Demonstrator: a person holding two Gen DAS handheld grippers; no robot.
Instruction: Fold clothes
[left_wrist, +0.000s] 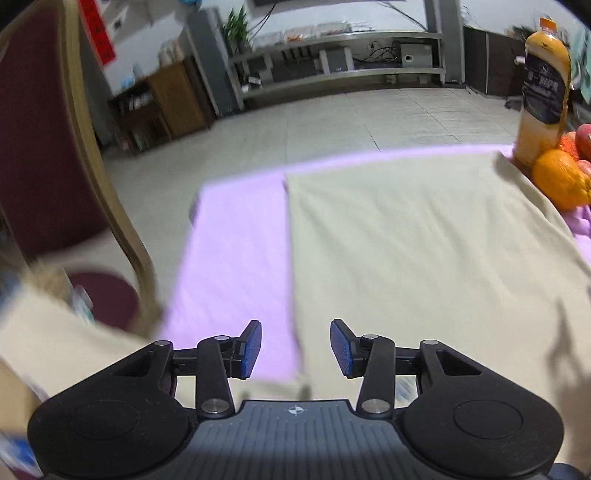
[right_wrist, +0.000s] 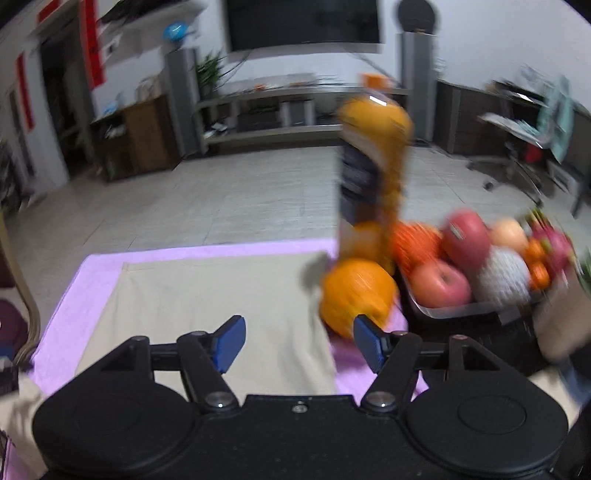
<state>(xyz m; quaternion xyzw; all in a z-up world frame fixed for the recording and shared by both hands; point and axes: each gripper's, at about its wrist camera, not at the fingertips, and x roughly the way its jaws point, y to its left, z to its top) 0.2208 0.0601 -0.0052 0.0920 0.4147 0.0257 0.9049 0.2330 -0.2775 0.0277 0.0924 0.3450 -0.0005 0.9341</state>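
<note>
A beige garment (left_wrist: 413, 236) lies flat on a pink tablecloth (left_wrist: 236, 258), its left edge straight. The same beige garment (right_wrist: 210, 306) shows in the right wrist view on the pink tablecloth (right_wrist: 92, 295). My left gripper (left_wrist: 295, 349) hovers over the garment's near left edge, jaws open, nothing between the blue pads. My right gripper (right_wrist: 299, 343) is above the garment's near right edge, jaws open and empty. Both views are motion-blurred.
An orange juice bottle (right_wrist: 373, 173) and a loose orange (right_wrist: 356, 295) stand at the cloth's right edge, beside a tray of fruit (right_wrist: 480, 266). The juice bottle (left_wrist: 543, 88) and orange (left_wrist: 561, 177) also appear at right. A dark red chair (left_wrist: 48, 147) is on the left.
</note>
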